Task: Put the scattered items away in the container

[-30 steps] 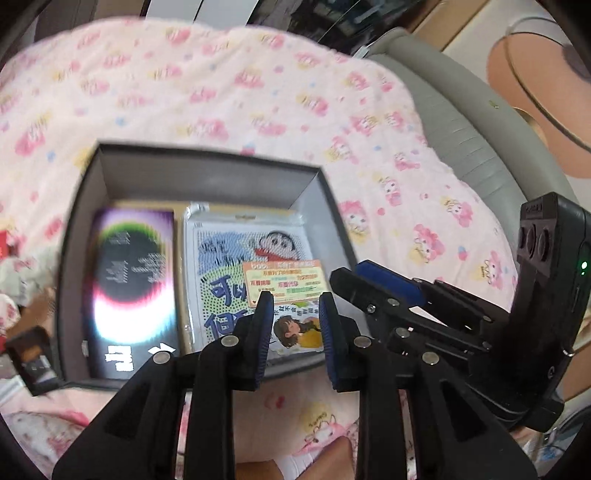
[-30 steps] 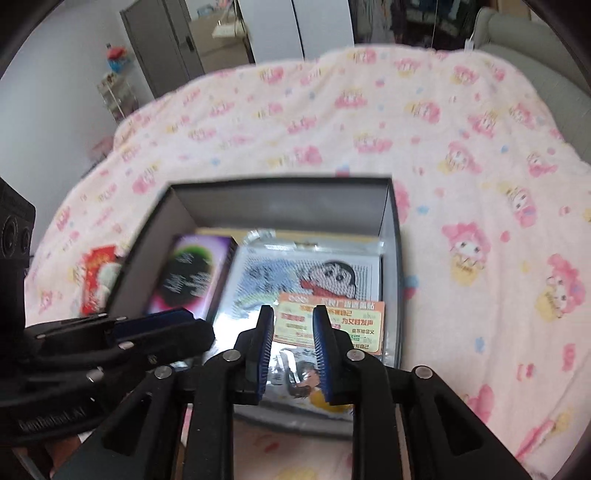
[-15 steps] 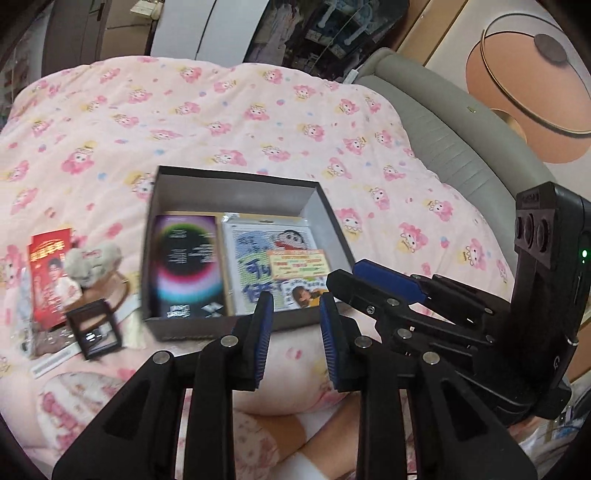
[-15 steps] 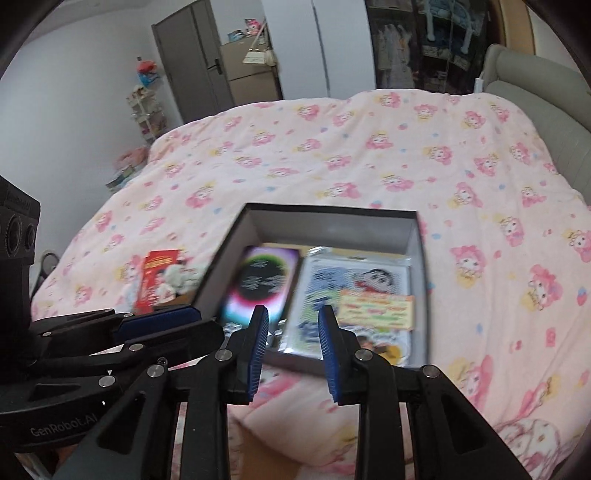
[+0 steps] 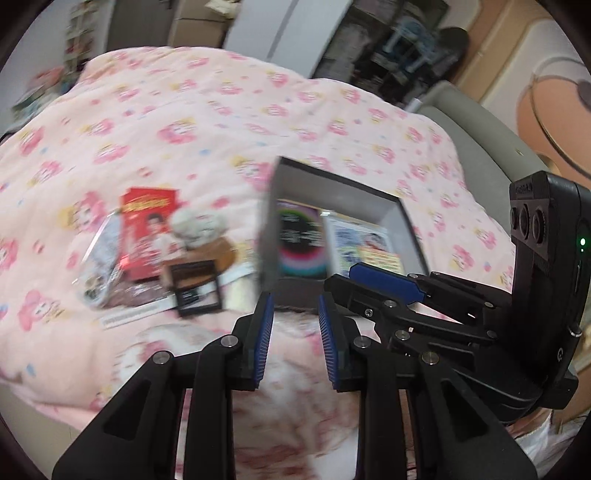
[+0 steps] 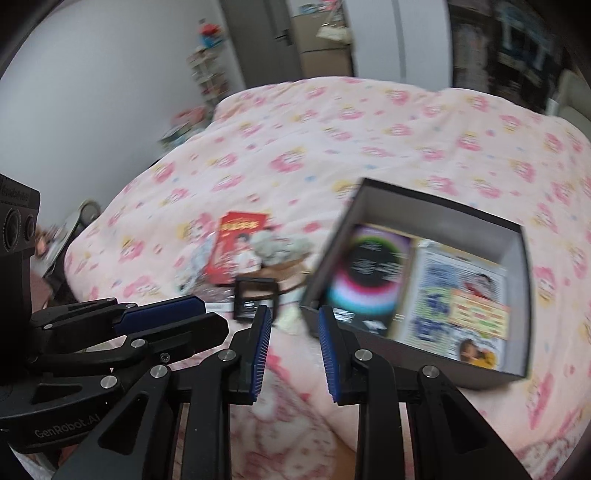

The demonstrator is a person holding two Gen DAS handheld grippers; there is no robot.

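An open grey box (image 5: pixel 332 188) (image 6: pixel 436 210) sits on the bed, to the right in both views. It holds a black card with a coloured ring (image 5: pixel 301 240) (image 6: pixel 369 273) and a cartoon packet (image 5: pixel 365 240) (image 6: pixel 461 295). To its left lie a red packet (image 5: pixel 147 218) (image 6: pixel 236 243), a grey plush (image 5: pixel 199 225) (image 6: pixel 280 243), a small black frame (image 5: pixel 195 284) (image 6: pixel 255 295), a clear bag (image 5: pixel 99 266) and a white strip (image 5: pixel 129 314). My left gripper (image 5: pixel 294 299) hovers near the box's near left corner, open a little and empty. My right gripper (image 6: pixel 293 314) is beside it, also slightly open and empty.
A pink cartoon-print blanket (image 5: pixel 221 122) covers the whole bed. A grey padded headboard (image 5: pixel 480 140) runs along the right side. Wardrobes and a door (image 6: pixel 280 33) stand beyond the far edge, and cluttered shelves (image 6: pixel 210 74) line the wall at the left.
Both grippers have pulled back from over the box and swung left. The box now sits smaller and to the right, and the scattered pile has come into view. The jaw gaps look the same.
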